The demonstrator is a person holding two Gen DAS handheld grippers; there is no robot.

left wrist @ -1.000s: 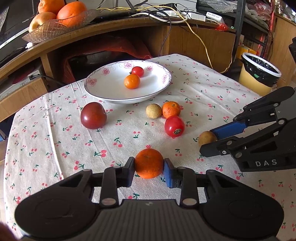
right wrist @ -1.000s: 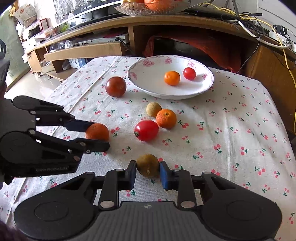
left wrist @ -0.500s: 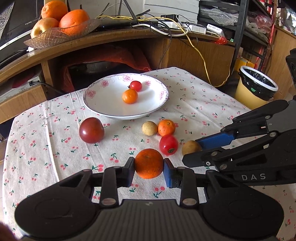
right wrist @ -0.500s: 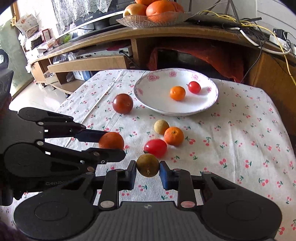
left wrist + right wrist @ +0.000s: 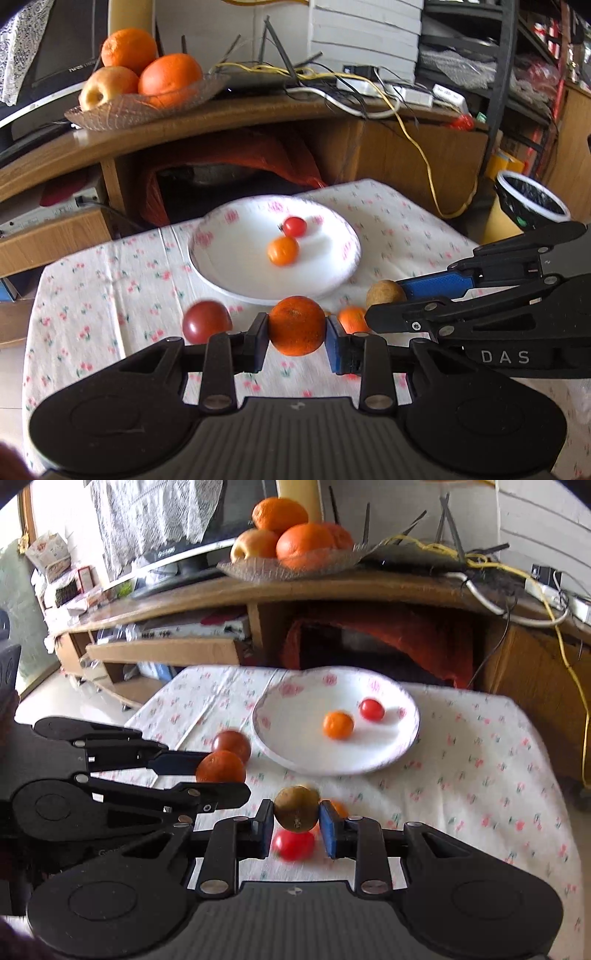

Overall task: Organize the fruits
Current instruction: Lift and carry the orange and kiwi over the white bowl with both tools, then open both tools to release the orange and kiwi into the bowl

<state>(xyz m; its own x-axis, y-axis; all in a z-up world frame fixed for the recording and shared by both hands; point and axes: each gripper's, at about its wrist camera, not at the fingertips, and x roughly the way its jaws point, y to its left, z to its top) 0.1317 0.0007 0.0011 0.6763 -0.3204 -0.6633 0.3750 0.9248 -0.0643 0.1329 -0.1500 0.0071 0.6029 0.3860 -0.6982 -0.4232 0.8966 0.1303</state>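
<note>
My left gripper point(image 5: 296, 326) is shut on an orange point(image 5: 296, 325) and holds it above the table, short of the white plate point(image 5: 236, 273). My right gripper point(image 5: 296, 812) is shut on a brown-green round fruit point(image 5: 295, 808), also raised; it shows in the left wrist view point(image 5: 384, 293) too. The plate point(image 5: 295, 746) holds a small orange point(image 5: 338, 724) and a cherry tomato point(image 5: 372, 709). On the cloth lie a dark red tomato point(image 5: 205, 320), a small orange point(image 5: 351, 319) and a red tomato point(image 5: 293, 843).
The table has a cherry-print cloth point(image 5: 480, 775). Behind it stands a wooden desk point(image 5: 221, 122) with a glass bowl of oranges and an apple point(image 5: 147, 96) and cables. A bin with a black liner point(image 5: 528, 206) stands at the right.
Both grippers have lifted their fruits off the cloth and moved forward toward the plate. The loose fruits on the cloth now sit lower in view, under the fingers.
</note>
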